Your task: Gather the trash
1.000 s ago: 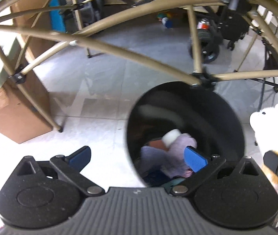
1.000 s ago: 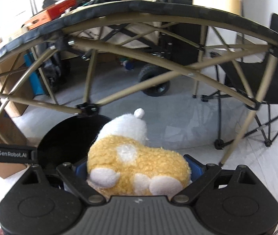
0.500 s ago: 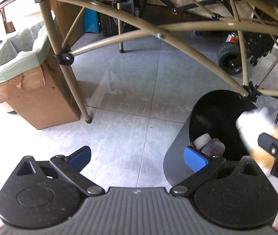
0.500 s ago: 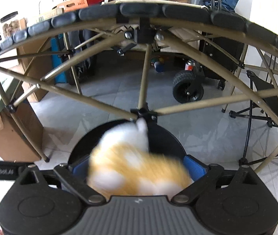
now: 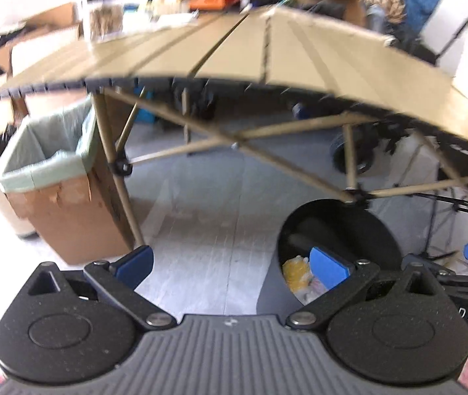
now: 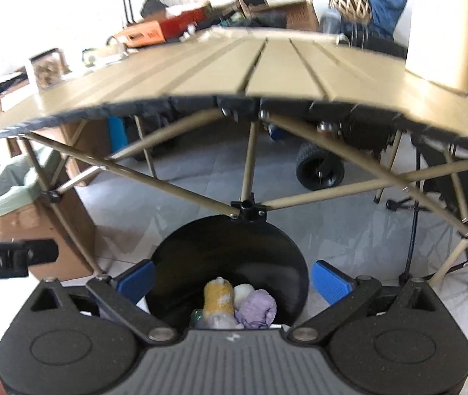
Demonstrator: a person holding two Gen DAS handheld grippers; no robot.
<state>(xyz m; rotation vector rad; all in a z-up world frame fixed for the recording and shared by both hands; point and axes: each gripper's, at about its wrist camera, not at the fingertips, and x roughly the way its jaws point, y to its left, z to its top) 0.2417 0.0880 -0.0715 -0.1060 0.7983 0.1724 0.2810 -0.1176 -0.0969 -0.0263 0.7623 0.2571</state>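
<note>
The right tongs [image 6: 232,279] now gape wide and empty — the yellow plush toy [image 6: 218,298] they gripped a moment ago lies in the black bin [image 6: 230,247] on the floor, against a purple bundle [image 6: 257,306]. The left tongs [image 5: 232,265] are wide and empty too. That piece looks collected; judging by this, both can seek more trash.

Round black bin [image 6: 276,243] on the floor, open on top. Inside, a yellow and white plush toy [image 6: 218,298] lying next to a purple lump [image 6: 258,306] and a small white thing [image 6: 243,292].
</note>
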